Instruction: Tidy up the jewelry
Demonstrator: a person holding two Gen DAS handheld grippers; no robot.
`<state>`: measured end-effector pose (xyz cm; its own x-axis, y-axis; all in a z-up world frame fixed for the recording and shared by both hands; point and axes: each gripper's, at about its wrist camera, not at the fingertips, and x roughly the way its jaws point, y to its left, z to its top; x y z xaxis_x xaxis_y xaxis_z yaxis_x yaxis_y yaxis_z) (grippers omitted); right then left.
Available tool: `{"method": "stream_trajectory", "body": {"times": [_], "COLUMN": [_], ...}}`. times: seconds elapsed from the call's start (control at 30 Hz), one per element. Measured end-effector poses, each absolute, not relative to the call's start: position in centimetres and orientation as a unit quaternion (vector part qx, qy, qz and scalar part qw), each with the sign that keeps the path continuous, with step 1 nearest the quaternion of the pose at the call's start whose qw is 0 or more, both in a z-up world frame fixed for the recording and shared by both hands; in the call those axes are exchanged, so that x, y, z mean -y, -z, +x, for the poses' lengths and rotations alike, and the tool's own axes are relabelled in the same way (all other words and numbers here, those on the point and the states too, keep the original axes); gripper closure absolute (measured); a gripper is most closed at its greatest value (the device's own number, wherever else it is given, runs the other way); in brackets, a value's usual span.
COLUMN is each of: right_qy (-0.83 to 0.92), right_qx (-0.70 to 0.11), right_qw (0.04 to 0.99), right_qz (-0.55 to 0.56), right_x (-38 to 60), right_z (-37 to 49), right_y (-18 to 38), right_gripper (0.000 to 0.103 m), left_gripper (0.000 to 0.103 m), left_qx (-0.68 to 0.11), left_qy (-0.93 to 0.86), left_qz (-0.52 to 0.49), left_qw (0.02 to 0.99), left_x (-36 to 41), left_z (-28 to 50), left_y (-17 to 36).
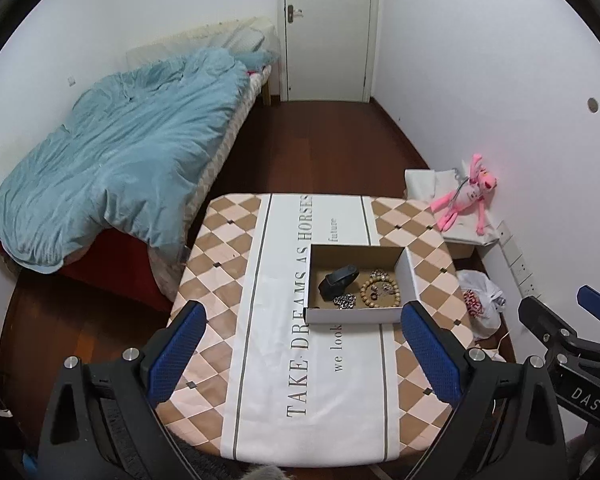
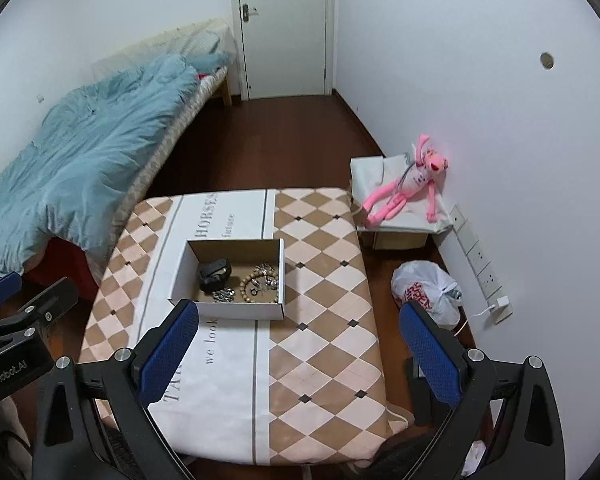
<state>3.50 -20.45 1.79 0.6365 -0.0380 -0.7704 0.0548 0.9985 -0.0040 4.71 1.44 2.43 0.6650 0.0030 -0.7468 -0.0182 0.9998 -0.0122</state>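
Note:
A shallow cardboard box (image 1: 410, 280) (image 2: 180, 276) with white outer walls sits on the patterned tablecloth (image 1: 260, 320) (image 2: 324, 320). Inside lie a black watch (image 1: 338, 278) (image 2: 214, 271), a wooden bead bracelet (image 1: 380, 292) (image 2: 248, 286), a silver chain piece (image 1: 344, 301) (image 2: 223, 295) and small metal jewelry (image 1: 380, 274) (image 2: 266, 270). My left gripper (image 1: 304, 348) hangs open above the table, nearer than the box, with nothing between its blue pads. My right gripper (image 2: 300, 348) is open too, to the right of the box, and empty.
A bed with a blue duvet (image 1: 120, 152) (image 2: 80, 148) stands left of the table. A pink plush toy (image 1: 466, 198) (image 2: 404, 188) lies on a covered box by the right wall. A white plastic bag (image 1: 482, 300) (image 2: 428, 292) sits on the floor. A closed door (image 1: 328, 28) is at the back.

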Motion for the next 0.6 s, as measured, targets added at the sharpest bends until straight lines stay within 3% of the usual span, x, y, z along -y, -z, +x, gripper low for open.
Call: {"method": "stream_trajectory", "body": {"times": [0.6], "right_qy": [0.023], "right_qx": [-0.414], "right_qw": [0.910], "right_qz": [0.003], "right_x": [20.1], "right_z": [0.3], "right_y": [-5.0], "right_gripper": [0.000], "left_gripper": [0.003], "left_qx": [-0.410], "left_qy": [0.002], "left_qz": [-0.008], "left_qw": [0.912], "left_x": [-0.6], "left_z": [1.8], "left_y": [-4.1]}}
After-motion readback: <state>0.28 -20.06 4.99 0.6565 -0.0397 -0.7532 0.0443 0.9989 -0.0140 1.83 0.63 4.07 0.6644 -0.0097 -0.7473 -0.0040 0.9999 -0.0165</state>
